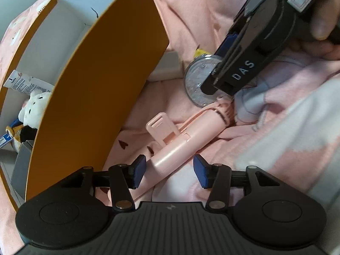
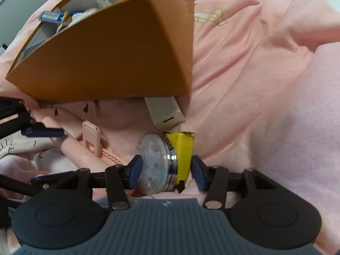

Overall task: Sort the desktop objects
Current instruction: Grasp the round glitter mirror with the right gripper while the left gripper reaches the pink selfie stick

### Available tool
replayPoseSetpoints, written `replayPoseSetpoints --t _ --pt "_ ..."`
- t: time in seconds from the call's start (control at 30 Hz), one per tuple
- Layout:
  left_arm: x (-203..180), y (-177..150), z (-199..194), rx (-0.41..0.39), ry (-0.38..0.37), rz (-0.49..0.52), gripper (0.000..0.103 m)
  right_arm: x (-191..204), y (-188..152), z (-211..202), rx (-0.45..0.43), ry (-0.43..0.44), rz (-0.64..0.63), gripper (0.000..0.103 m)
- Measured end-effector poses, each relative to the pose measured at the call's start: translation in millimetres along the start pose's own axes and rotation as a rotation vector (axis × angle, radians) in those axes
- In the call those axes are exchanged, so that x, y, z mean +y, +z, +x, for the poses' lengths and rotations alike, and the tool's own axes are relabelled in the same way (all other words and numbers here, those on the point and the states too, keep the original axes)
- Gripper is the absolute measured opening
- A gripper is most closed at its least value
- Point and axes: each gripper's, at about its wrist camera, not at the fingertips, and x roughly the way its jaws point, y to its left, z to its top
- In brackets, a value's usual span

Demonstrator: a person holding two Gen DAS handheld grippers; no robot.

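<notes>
Desktop objects lie scattered on a rumpled pink printed blanket (image 2: 244, 68) beside an orange cardboard box with white inner walls (image 1: 102, 89). Inside the box, left wrist view: a white plush toy (image 1: 35, 108), a white printed tag or tube (image 1: 27, 84) (print too small to read) and a dark object beneath the toy. From the right wrist view a small blue labelled packet (image 2: 51, 17) also sits in the box; its wording is illegible.

Outside, a white rectangular block with a slot in its end (image 2: 165, 112) lies partly under the box's corner. A pale pink plastic tube-shaped device with a flip-up clip (image 1: 180, 140) lies on the blanket; the left gripper (image 1: 170, 170) straddles its near end, blue pads on either side, with a gap showing at the right pad, so not clamped.

The right gripper (image 2: 165, 170) brackets a clear glitter-filled round jar with a yellow-taped end (image 2: 167, 159), lying on its side; whether the pads press on it cannot be told. Its black housing reads "DAS".
</notes>
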Motion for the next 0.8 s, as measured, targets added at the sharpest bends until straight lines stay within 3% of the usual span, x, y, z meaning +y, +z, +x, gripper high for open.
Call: replayPoseSetpoints --t 0.1,0.2,0.3,0.37,0.57,0.8 --pt "-5.6 1.2 5.0 0.001 0.022 0.022 0.059 0.2 -0.1 1.0 0.003 0.0 -0.003 0.054" --pt "-11.9 2.7 7.1 -0.001 0.045 0.046 0.059 -1.0 -2.4 -4.2 -0.015 0.013 0.007 0.047" --pt "-15.7 2.6 8.9 0.004 0.06 0.056 0.059 -3.8 -5.8 -13.8 -0.047 0.079 0.023 0.04" --pt "-17.1 1.5 9.5 0.005 0.068 0.056 0.059 -4.8 -8.5 -20.0 -0.069 0.136 0.016 0.042" --pt "-17.4 -2.1 12.0 0.003 0.071 0.038 0.062 -4.8 -4.7 -15.3 -0.061 0.169 0.005 0.048" --pt "-20.5 -4.7 16.9 -0.006 0.096 0.047 0.064 -0.3 -0.1 3.3 0.006 0.131 -0.001 0.049"
